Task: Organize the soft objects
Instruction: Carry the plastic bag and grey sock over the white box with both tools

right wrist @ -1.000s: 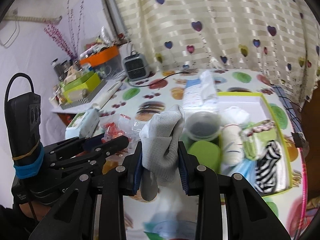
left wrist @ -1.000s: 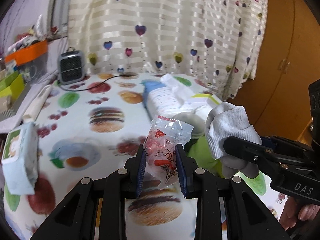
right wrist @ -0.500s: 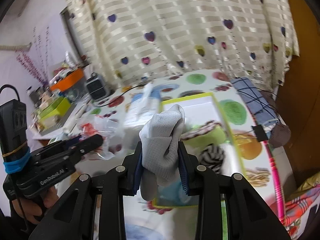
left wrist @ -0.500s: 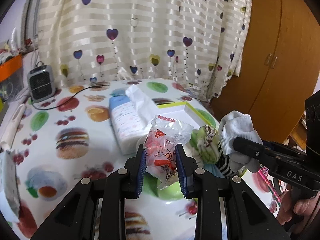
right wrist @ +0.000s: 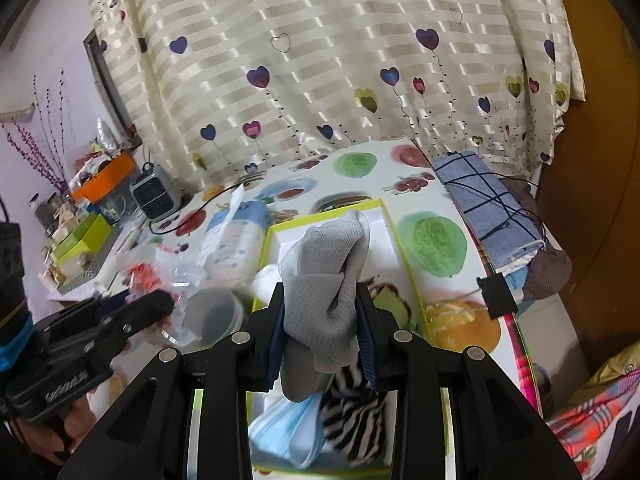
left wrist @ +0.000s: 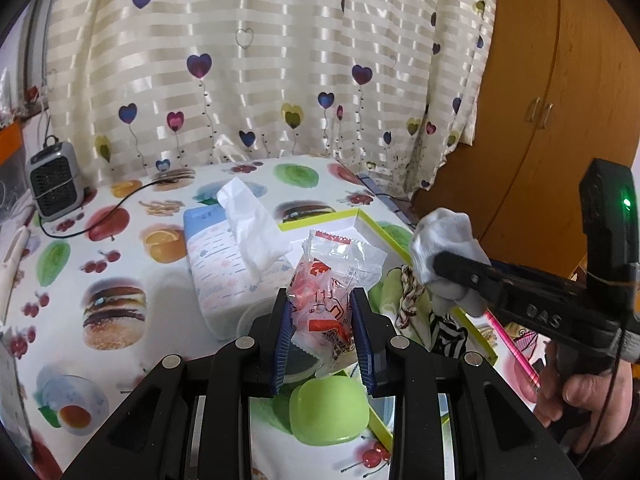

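The left gripper (left wrist: 322, 328) clamps a clear packet (left wrist: 334, 280) of red pieces above the table; the right gripper (right wrist: 322, 330) clamps a grey sock (right wrist: 326, 276) over the green-rimmed box (right wrist: 394, 236). The box holds a striped cloth (right wrist: 354, 420) and a blue face mask (right wrist: 286, 432).

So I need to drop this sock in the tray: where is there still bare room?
The tray's far end, white floor beyond the gray sock, is bare. Its near end is crowded: striped cloth, blue mask, green piece. Left of the tray, tissue pack and round container crowd the table.
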`<state>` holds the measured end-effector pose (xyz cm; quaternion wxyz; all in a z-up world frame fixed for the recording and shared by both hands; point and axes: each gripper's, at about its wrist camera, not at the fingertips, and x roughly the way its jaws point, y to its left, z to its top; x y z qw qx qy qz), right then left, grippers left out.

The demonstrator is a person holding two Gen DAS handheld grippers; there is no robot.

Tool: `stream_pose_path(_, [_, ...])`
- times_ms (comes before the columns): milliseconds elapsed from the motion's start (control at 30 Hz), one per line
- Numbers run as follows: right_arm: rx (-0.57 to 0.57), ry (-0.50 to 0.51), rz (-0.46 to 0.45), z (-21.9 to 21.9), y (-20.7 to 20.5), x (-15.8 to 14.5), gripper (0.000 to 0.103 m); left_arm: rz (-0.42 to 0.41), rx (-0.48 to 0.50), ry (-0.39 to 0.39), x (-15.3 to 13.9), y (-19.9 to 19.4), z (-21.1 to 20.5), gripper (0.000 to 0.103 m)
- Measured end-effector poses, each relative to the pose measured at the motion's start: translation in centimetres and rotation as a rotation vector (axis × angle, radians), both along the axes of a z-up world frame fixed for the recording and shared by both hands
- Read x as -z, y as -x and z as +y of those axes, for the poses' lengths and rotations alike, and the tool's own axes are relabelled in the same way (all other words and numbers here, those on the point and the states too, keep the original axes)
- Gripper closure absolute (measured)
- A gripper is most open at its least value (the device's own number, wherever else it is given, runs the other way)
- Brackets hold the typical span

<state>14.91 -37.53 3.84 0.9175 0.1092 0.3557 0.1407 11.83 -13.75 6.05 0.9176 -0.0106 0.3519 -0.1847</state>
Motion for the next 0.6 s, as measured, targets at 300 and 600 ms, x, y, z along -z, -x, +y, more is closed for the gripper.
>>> stream_pose_path(300, [-0.015, 0.019, 0.049, 0.5, -4.1, 1.6, 0.070, 0.005, -0.003, -0.003, 0.0, -0.5, -0.3, 0.076])
stream_pose_path(600, [-0.040, 0.037, 0.088, 1.6, -6.7, 3.1, 0.068, 0.014, -0.007, -0.007, 0.4, -1.8, -0.5, 0.076])
